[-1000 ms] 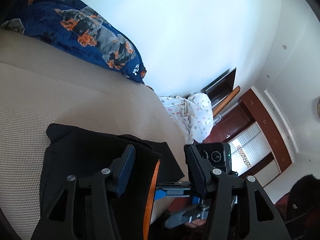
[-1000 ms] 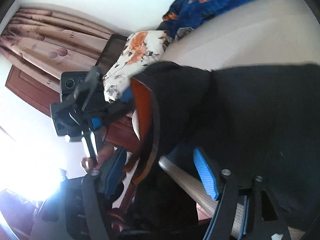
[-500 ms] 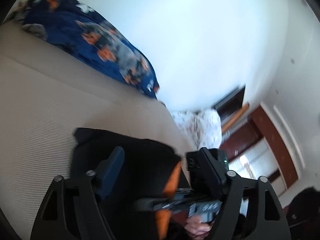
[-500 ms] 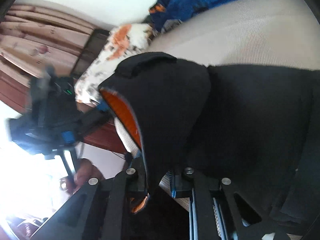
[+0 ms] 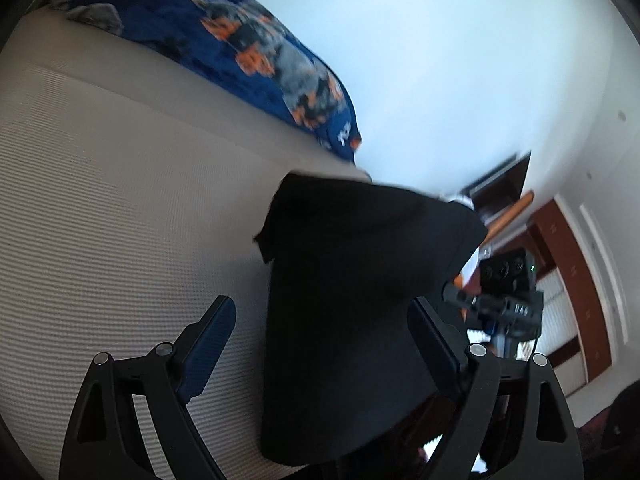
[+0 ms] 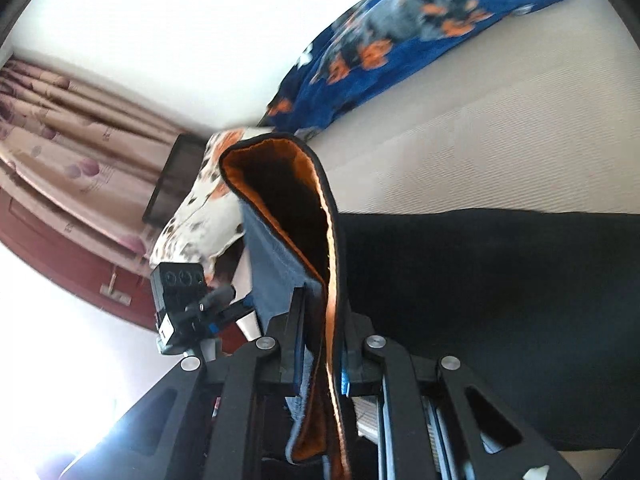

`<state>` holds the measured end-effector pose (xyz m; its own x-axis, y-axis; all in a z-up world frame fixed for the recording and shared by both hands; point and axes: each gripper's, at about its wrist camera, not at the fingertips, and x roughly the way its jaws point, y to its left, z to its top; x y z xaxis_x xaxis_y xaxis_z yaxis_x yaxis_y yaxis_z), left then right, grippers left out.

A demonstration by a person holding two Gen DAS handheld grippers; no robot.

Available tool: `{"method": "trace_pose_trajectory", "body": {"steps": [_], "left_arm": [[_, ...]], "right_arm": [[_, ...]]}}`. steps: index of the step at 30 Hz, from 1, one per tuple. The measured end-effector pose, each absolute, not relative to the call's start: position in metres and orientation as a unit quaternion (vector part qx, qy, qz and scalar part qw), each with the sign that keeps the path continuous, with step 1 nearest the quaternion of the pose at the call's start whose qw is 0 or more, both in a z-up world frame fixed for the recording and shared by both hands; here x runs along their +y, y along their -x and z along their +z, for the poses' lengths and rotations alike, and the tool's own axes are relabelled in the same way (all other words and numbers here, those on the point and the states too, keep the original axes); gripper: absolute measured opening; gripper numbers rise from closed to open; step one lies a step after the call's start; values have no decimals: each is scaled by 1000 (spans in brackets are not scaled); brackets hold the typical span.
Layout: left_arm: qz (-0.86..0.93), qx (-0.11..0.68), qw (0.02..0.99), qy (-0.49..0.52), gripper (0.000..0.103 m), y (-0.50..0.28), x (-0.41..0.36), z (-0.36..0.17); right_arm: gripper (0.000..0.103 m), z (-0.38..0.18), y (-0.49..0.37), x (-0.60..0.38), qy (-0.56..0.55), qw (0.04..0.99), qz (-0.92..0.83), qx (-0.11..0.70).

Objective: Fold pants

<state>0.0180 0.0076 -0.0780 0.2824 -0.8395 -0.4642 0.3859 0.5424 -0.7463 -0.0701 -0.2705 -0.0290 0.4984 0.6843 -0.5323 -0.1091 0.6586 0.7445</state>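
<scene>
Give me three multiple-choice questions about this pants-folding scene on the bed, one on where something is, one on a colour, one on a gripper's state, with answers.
1. Where does the dark blue blanket with orange and grey dog prints lie?
A. At the bed's far edge by the white wall
B. Draped over the black pants
C. On the floor

2. What colour is the lining inside the black pants at the lifted waistband?
A. Green
B. Orange
C. White

3. How is the right gripper?
A. Wide open over bare mattress
B. Out of sight
C. Shut on the pants' waistband

Answers: 1 A, the blanket runs along the beige ribbed bed cover against the wall. 2 B, orange lining shows inside the folded-up edge. 3 C, its blue pads pinch the fabric.
</scene>
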Motion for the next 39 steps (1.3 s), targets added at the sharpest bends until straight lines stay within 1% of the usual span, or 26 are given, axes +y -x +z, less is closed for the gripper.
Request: {"method": "trace_pose_trajectory", "body": {"steps": [6, 11, 19, 25, 28, 39], "left_arm": [[-419, 465, 749, 218, 87, -14, -27, -84], [-421, 484, 739, 204, 87, -13, -45, -90], [-420, 499, 741, 163, 87, -13, -66, -87], [-414, 501, 747, 140, 87, -14, -79, -83], [-411, 499, 750, 138, 87, -17, -80, -80], [-416, 511, 742, 122, 87, -18, -94, -81]], "right_arm": [[13, -38, 89, -327, -359, 808, 200, 422], [13, -53, 99, -364, -391, 803, 168, 417], [13, -80, 113, -411, -417, 794, 116, 428], [12, -105, 118, -432, -432, 775, 90, 452], [12, -116, 119, -439, -448, 766, 94, 450], [12, -123, 119, -445, -458, 756, 105, 456]]}}
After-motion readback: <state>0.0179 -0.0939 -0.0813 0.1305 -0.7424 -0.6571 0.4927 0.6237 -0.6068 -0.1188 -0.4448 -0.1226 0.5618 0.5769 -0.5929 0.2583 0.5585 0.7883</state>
